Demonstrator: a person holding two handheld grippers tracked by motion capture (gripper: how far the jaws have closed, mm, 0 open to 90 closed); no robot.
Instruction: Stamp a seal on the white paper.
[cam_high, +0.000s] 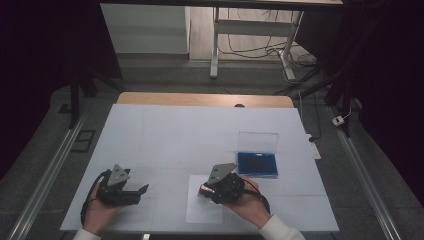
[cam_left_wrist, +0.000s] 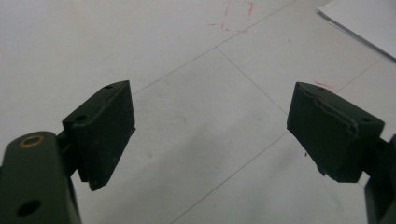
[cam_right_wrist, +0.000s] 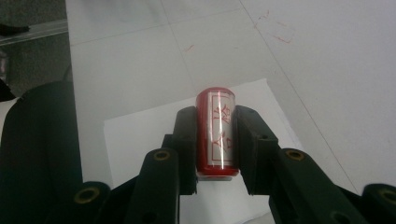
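White covering spreads over the table (cam_high: 150, 130). Over a paper sheet (cam_high: 200, 212), the right gripper (cam_right_wrist: 215, 140) clamps a red stamp (cam_right_wrist: 215, 135), probably ready to press; an open blue ink pad case (cam_high: 257, 164) sits nearby. The left gripper (cam_left_wrist: 210, 130) gapes wide, empty.

Between the jaws of my right gripper (cam_right_wrist: 217, 140) sits a red cylindrical stamp (cam_right_wrist: 216, 135) with a pale panel bearing red characters, seemingly Chinese; I cannot read them. Nothing else near my grippers carries legible text.
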